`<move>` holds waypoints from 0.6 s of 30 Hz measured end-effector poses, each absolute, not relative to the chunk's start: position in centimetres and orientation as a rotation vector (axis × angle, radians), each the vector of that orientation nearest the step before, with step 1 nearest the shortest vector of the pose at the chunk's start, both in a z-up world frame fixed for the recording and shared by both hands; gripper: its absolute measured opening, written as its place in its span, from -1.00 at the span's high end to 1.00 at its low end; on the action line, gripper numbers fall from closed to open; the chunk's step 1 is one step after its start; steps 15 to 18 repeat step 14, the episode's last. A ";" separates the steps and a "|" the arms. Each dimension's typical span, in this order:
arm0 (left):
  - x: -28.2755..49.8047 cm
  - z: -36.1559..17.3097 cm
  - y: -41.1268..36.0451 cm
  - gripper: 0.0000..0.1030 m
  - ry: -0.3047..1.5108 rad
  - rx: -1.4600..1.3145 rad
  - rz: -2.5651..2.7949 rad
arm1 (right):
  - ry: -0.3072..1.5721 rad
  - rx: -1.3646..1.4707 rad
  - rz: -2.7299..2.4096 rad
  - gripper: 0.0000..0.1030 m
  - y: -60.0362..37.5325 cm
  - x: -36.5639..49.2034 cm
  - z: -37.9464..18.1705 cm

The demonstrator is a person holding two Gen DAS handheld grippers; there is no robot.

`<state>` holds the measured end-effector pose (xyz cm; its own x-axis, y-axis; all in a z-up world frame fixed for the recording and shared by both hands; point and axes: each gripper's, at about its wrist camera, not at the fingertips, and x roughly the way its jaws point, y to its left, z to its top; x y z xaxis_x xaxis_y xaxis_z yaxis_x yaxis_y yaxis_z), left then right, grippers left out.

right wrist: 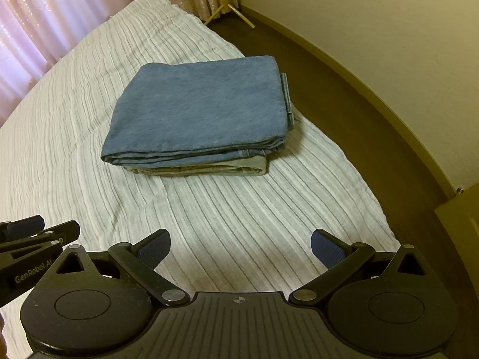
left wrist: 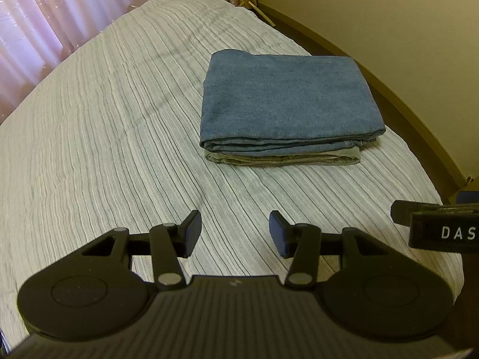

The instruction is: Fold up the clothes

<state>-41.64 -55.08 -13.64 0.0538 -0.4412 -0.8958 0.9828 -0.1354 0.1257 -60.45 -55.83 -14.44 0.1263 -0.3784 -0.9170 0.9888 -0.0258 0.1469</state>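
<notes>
Bare striped bedspread (left wrist: 98,137) fills the left and centre of the left wrist frame, open for passage. The folded blue garment (left wrist: 287,104), stacked on a beige one (left wrist: 281,159), blocks the upper right; curtains (left wrist: 45,18) close the upper left.

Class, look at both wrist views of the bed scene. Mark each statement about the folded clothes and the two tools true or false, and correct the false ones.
1. The blue garment lies folded on top of a pale one. True.
2. The left tool grips the blue garment. False: it is open and empty, apart from the stack.
3. The right tool is open. True.
4. The stack sits on the floor. False: it rests on the striped bedspread.
</notes>
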 end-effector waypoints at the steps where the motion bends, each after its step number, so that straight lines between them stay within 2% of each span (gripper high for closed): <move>1: -41.7 -13.6 -55.1 0.11 0.724 1.020 -1.432 | 0.797 1.022 -1.303 -0.99 -55.9 -60.6 -14.5; 18: -43.0 -13.0 -55.2 0.11 0.683 0.995 -1.387 | 0.787 1.014 -1.264 -0.99 -56.8 -61.5 -14.5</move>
